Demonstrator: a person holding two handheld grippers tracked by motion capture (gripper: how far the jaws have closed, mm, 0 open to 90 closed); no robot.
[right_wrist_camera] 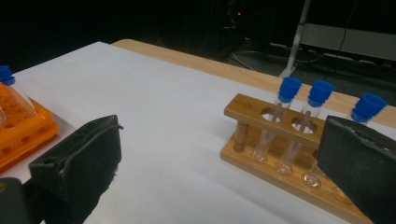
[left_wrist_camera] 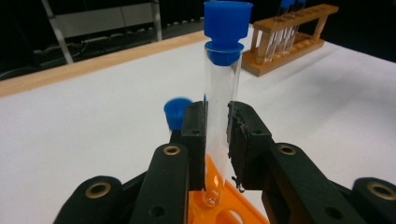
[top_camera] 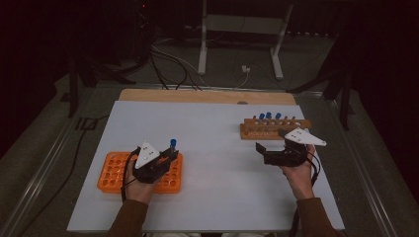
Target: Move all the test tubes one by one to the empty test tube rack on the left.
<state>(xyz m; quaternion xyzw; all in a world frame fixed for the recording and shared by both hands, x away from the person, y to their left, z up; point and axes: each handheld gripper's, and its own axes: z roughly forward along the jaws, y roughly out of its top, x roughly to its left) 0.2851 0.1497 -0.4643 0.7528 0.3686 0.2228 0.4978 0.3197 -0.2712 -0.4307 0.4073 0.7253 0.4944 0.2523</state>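
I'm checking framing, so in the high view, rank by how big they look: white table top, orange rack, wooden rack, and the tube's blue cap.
1. White table top
2. Orange rack
3. Wooden rack, though it stands farther from the camera, so this is unsure
4. Blue cap

Left gripper [top_camera: 170, 154] over orange rack [top_camera: 112, 173], blue-capped tube [top_camera: 173, 144]

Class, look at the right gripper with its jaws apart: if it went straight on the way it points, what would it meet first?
Most likely the wooden rack with its blue-capped tubes, ahead of the right gripper; depth is unclear, so it might pass just beside the rack's near end.
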